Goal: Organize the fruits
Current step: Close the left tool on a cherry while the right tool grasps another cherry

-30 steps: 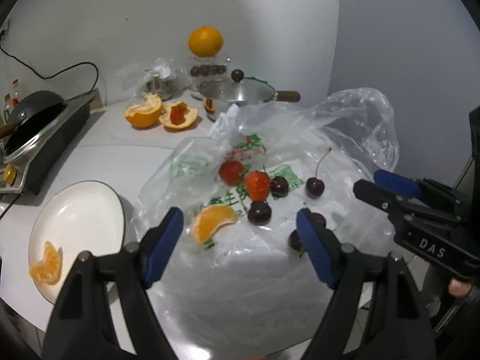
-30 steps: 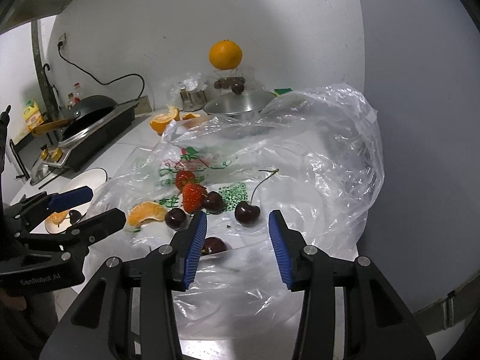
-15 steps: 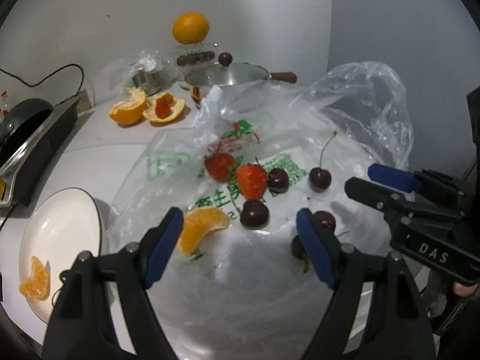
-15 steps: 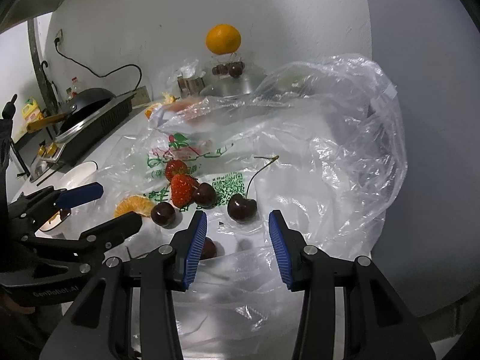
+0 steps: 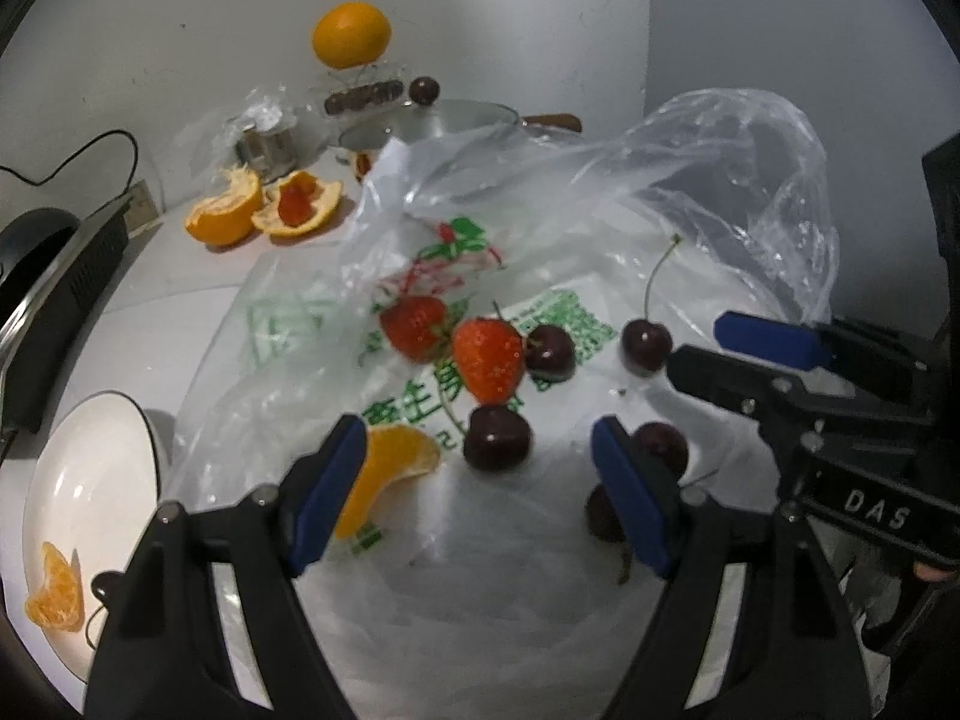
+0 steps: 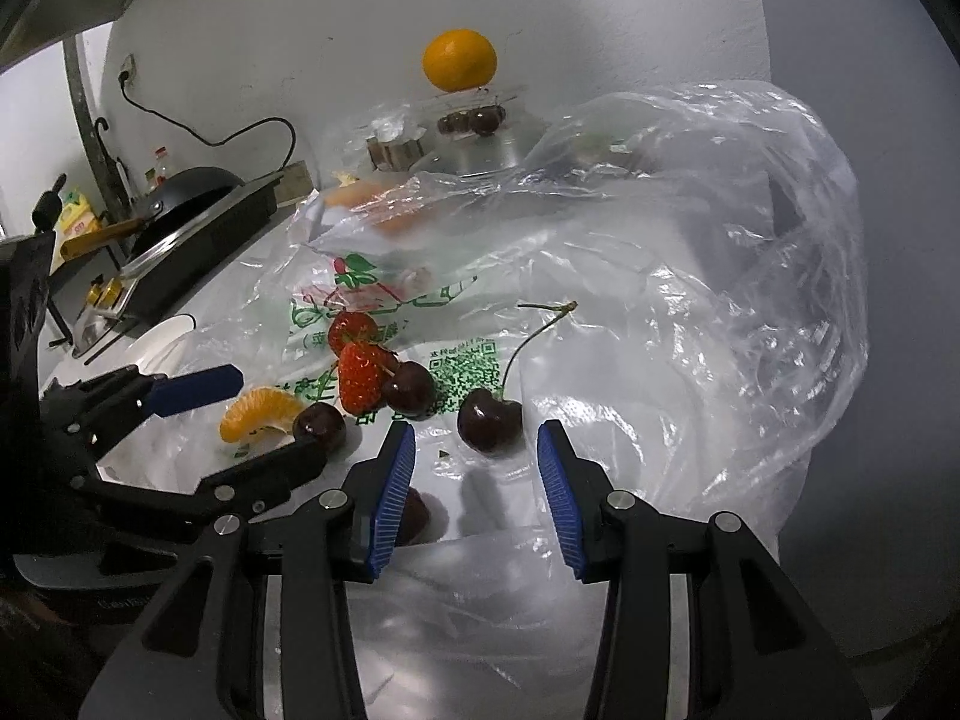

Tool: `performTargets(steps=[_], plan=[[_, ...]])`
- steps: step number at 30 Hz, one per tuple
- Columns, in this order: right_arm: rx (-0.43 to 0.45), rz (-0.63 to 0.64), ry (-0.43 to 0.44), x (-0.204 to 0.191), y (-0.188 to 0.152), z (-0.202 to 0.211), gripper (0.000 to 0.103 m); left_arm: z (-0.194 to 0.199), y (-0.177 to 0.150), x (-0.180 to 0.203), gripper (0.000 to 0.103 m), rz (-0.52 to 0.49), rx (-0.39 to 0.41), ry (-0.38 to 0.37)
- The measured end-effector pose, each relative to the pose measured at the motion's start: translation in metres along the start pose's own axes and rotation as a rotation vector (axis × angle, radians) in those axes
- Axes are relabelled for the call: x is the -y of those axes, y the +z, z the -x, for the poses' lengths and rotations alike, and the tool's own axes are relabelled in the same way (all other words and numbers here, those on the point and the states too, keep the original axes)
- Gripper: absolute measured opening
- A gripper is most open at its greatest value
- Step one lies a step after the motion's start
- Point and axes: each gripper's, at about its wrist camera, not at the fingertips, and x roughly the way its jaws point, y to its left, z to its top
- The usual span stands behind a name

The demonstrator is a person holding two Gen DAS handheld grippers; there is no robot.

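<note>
Right wrist view: right claw [image 6: 474, 480] gapes narrowly, empty, just below a stemmed cherry [image 6: 489, 420] at frame centre. Left claw [image 5: 480, 486] spread wide, empty, over a plastic bag [image 5: 600, 228]; orange segment [image 5: 390, 468] beside its left finger.

A plain white wall [image 6: 288, 30] meets a greyer wall [image 5: 780, 30] at a corner behind a white counter [image 5: 180, 300]. A black cable [image 6: 198, 132] runs down from a socket [image 6: 127, 67]. At the left sits a black cooker [image 6: 204, 222] (a dark pan [image 6: 192, 183] on top). Light is dim.
</note>
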Motion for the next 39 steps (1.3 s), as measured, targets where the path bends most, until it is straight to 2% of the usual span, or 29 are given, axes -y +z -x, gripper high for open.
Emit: performTargets(steps=[5,9,19,29,31,32,35,39], plan=[[-0.021,-0.012,0.029,0.003,0.004,-0.007,0.045,-0.004,0.004,-0.001,0.078,-0.013,-0.004,-0.003],[-0.027,0.000,0.050,0.003,0.009,-0.006,0.045,-0.009,0.009,-0.002,0.069,-0.028,-0.018,-0.019],[-0.089,0.006,0.058,0.001,0.024,-0.021,0.044,-0.024,0.013,0.000,0.059,-0.062,-0.082,-0.056],[-0.164,-0.004,-0.005,0.003,0.024,-0.041,0.044,-0.040,0.014,0.005,0.058,-0.098,-0.125,-0.077],[-0.172,-0.002,-0.018,0.004,0.025,-0.044,0.043,-0.043,0.014,0.005,0.051,-0.099,-0.135,-0.082],[-0.178,-0.001,-0.025,0.004,0.025,-0.046,0.043,-0.043,0.014,0.003,0.050,-0.094,-0.135,-0.088],[-0.189,0.007,-0.054,0.003,0.025,-0.049,0.035,-0.045,0.015,0.003,0.045,-0.100,-0.135,-0.101],[-0.186,0.019,-0.065,0.001,0.026,-0.050,0.032,-0.044,0.015,0.003,0.032,-0.099,-0.135,-0.123]])
